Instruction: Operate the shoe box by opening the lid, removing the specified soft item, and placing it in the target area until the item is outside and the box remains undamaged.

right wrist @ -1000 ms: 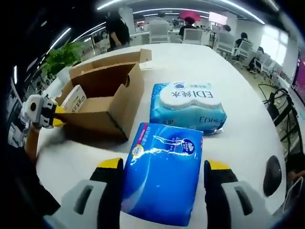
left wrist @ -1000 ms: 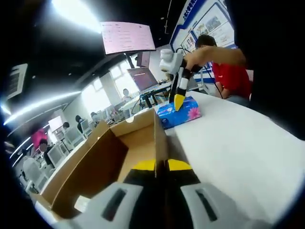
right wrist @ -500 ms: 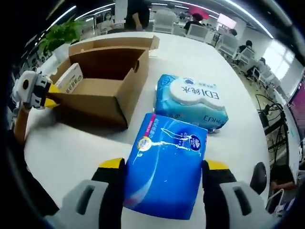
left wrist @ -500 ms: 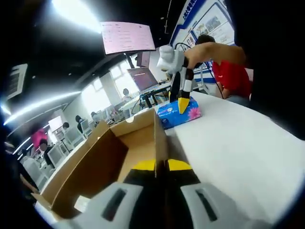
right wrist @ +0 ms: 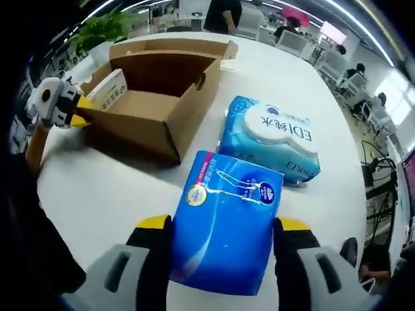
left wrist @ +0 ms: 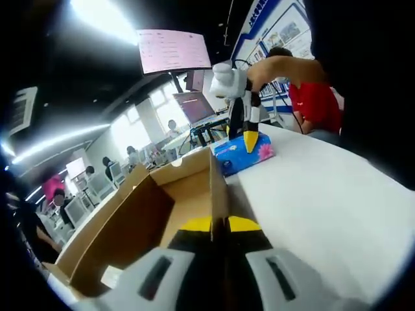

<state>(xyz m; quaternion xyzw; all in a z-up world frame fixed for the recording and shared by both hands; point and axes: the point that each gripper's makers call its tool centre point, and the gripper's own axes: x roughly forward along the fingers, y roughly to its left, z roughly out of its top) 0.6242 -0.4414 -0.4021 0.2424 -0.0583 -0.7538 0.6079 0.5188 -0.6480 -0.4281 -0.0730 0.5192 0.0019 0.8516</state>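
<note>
An open brown cardboard shoe box (right wrist: 152, 97) lies on the white table (right wrist: 104, 188), its lid flap folded back at the far side. My left gripper (left wrist: 220, 225) is shut on the top edge of the box's near wall (left wrist: 218, 184); it also appears at the box's left corner (right wrist: 61, 107). A soft blue tissue pack (right wrist: 227, 240) sits between the fingers of my right gripper (right wrist: 225, 223), which press on both of its sides. Seen from the left gripper view, the right gripper (left wrist: 245, 126) points down onto a blue pack (left wrist: 241, 157) beyond the box.
A light blue wet-wipes pack (right wrist: 272, 139) lies just past the tissue pack, right of the box. A white card (right wrist: 107, 87) leans inside the box. A person in a red shirt (left wrist: 314, 103) is at the table's far side. Office chairs (right wrist: 305, 48) ring the table.
The right gripper's fingers have closed in against the blue tissue pack, and its view has shifted, bringing the box and wipes pack nearer. The left gripper has kept still on the box wall.
</note>
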